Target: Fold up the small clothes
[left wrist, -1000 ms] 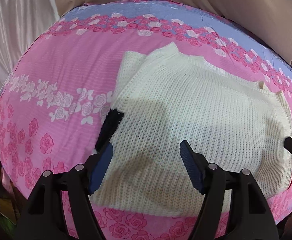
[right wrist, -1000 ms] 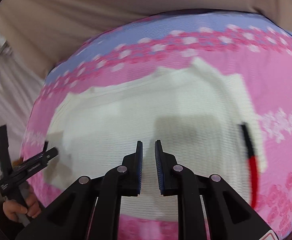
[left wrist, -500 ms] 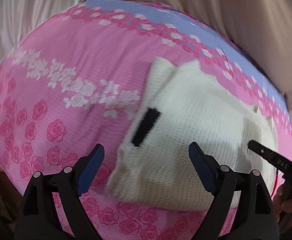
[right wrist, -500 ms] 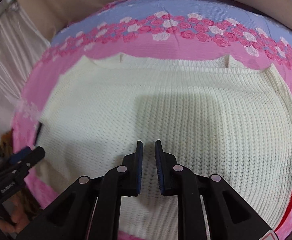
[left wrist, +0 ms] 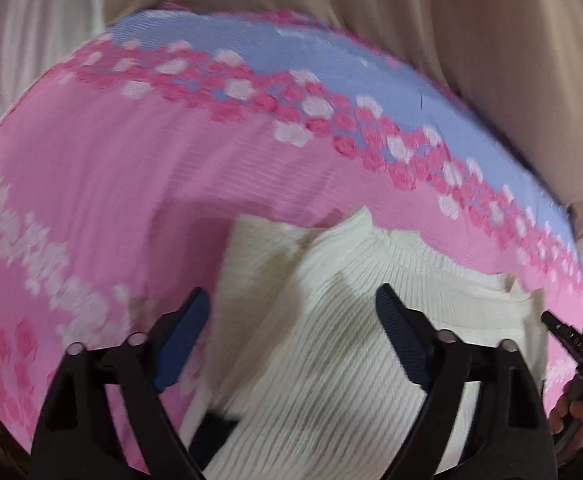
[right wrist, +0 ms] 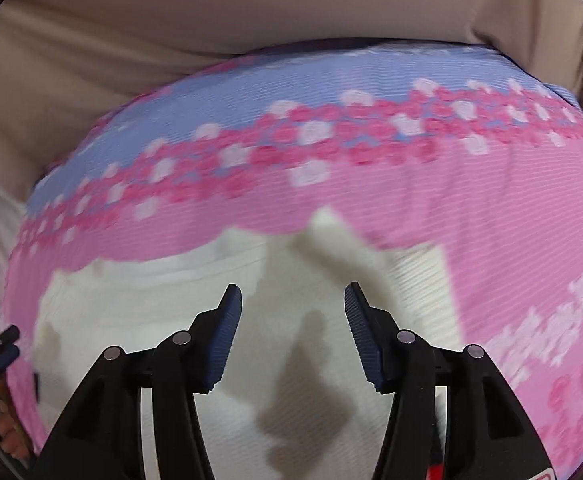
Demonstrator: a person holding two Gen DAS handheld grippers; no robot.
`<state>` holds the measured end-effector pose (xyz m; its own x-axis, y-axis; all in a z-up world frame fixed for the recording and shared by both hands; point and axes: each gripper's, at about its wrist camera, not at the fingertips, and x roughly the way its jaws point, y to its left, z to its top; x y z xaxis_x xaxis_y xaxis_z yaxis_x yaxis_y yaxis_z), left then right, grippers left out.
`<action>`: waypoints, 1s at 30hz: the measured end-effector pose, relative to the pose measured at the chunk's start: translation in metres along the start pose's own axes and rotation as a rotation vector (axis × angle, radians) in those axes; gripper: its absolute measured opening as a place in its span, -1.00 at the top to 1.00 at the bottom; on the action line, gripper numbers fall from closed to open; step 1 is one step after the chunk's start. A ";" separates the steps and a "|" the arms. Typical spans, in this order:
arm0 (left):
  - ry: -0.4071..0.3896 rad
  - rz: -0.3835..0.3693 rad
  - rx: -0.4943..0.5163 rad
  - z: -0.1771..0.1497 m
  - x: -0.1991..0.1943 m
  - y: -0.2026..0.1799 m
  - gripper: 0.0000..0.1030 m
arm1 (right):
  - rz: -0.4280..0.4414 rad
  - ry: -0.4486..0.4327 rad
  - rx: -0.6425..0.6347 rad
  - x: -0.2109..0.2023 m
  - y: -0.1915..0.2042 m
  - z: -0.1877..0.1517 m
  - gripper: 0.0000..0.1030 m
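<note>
Hovering over a cream knit sweater (left wrist: 331,340), low centre of both frames, spread on a pink floral bed (left wrist: 91,200). Left tongs (left wrist: 291,320) apart, holding nothing; right tongs (right wrist: 291,316) apart too, nothing between them. One flap looks already laid over near the upper edge, so the fold seems under way. Black patch (left wrist: 219,428) at sweater's lower-left edge. Next move likely calls for each pair to nip an edge and carry it across. Frames blurred.
</note>
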<state>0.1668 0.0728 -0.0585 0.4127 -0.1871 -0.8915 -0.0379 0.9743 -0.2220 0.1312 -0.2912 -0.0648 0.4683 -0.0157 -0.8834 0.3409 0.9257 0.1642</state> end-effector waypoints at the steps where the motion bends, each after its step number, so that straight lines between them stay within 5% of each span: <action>1: 0.037 0.020 0.026 0.004 0.016 -0.008 -0.12 | -0.019 0.012 0.004 0.011 -0.010 0.006 -0.04; 3: 0.047 0.080 0.049 0.011 0.025 -0.016 0.44 | -0.007 0.055 0.020 0.032 -0.023 0.012 0.04; 4: 0.034 0.069 0.045 0.014 0.022 -0.017 0.58 | 0.030 0.084 0.029 0.041 -0.026 0.013 0.30; 5: 0.025 0.039 0.038 0.019 0.018 -0.017 0.86 | 0.073 0.091 0.027 0.043 -0.026 0.014 0.77; 10: 0.066 0.087 0.026 0.032 0.040 -0.011 0.86 | 0.175 -0.054 0.085 0.001 -0.037 0.031 0.81; 14: 0.035 0.086 0.052 0.030 0.030 -0.014 0.73 | 0.092 0.075 0.028 0.056 -0.043 0.020 0.76; 16: -0.013 0.057 0.034 0.024 0.001 -0.005 0.37 | 0.069 0.071 0.047 0.045 -0.043 0.019 0.69; 18: -0.084 0.068 -0.009 0.008 -0.030 0.009 -0.48 | 0.079 -0.007 0.075 0.013 -0.043 0.016 0.54; 22: -0.079 0.027 -0.110 -0.049 -0.057 0.052 -0.54 | 0.175 -0.071 0.011 -0.047 -0.016 -0.015 0.51; 27: 0.059 -0.048 -0.339 -0.118 -0.036 0.090 -0.54 | 0.333 0.090 -0.154 -0.045 0.072 -0.076 0.54; 30: 0.021 -0.076 -0.343 -0.128 -0.034 0.086 -0.57 | 0.285 0.165 -0.277 -0.016 0.117 -0.110 0.54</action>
<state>0.0334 0.1469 -0.0975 0.4077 -0.2638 -0.8742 -0.3122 0.8594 -0.4049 0.0741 -0.1411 -0.0792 0.3674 0.2948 -0.8821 -0.0252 0.9512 0.3074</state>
